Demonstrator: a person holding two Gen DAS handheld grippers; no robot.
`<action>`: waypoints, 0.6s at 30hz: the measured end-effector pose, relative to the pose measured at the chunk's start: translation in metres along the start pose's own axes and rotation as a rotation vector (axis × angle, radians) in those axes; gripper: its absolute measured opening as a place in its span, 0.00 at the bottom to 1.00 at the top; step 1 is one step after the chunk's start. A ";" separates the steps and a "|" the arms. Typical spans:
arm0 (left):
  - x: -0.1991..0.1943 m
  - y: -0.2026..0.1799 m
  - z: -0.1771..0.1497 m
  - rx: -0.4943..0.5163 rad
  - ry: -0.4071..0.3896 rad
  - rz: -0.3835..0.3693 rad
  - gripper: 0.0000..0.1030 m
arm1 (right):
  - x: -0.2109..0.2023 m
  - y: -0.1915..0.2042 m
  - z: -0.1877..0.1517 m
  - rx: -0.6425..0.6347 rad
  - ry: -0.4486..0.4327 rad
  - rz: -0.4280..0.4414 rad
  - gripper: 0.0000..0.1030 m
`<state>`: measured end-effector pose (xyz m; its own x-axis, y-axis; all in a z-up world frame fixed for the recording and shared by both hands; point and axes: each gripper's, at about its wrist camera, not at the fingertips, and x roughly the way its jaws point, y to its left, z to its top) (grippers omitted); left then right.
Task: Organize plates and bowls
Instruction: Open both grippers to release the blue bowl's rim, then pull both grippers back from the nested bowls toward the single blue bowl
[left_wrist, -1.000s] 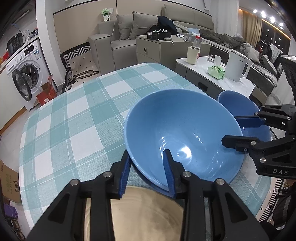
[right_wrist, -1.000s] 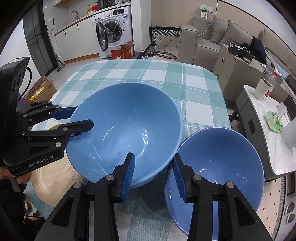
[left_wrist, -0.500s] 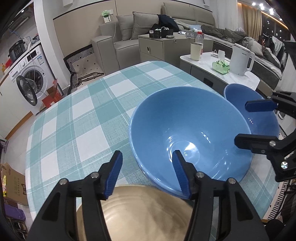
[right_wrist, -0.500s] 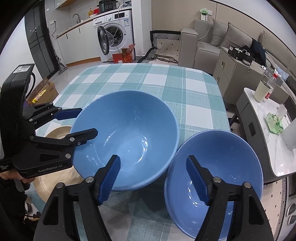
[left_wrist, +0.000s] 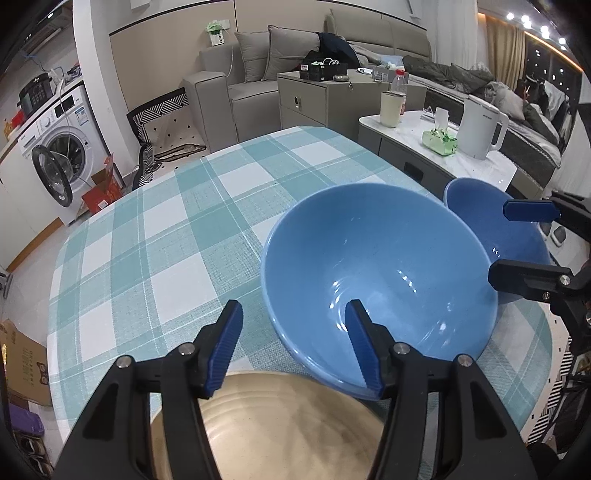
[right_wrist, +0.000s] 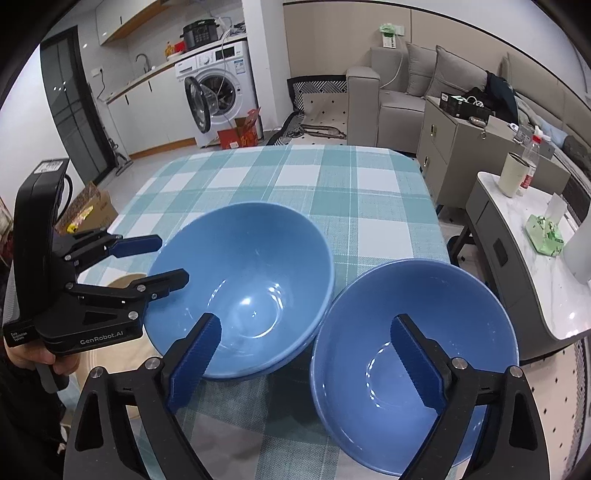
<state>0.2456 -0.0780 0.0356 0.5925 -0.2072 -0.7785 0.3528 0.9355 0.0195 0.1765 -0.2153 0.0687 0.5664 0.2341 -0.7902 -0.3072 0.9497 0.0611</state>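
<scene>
Left wrist view: left gripper (left_wrist: 291, 345) opening, straddling near rim of large glossy blue bowl (left_wrist: 380, 280) without touching; tan round plate (left_wrist: 280, 424) below.

Right wrist view: right gripper (right_wrist: 306, 363) spreading wide, empty; second blue bowl (right_wrist: 410, 354) right, on checked tabletop (right_wrist: 325, 188).

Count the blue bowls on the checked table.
2. The larger blue bowl sits mid-table beside the tan plate; the smaller blue bowl sits at the table's right edge. Another may be nested under the larger.
</scene>
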 end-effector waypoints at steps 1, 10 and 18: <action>-0.001 0.000 0.001 -0.006 -0.004 -0.010 0.57 | -0.002 -0.002 -0.001 0.009 -0.008 0.003 0.95; -0.010 -0.008 0.010 -0.005 -0.033 -0.059 0.58 | -0.023 -0.024 -0.012 0.103 -0.097 0.045 0.99; -0.030 -0.012 0.018 -0.019 -0.137 -0.049 0.97 | -0.042 -0.046 -0.025 0.160 -0.155 0.000 0.99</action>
<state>0.2366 -0.0880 0.0696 0.6683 -0.2889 -0.6855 0.3710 0.9282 -0.0295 0.1473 -0.2738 0.0838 0.6811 0.2513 -0.6877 -0.1892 0.9678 0.1664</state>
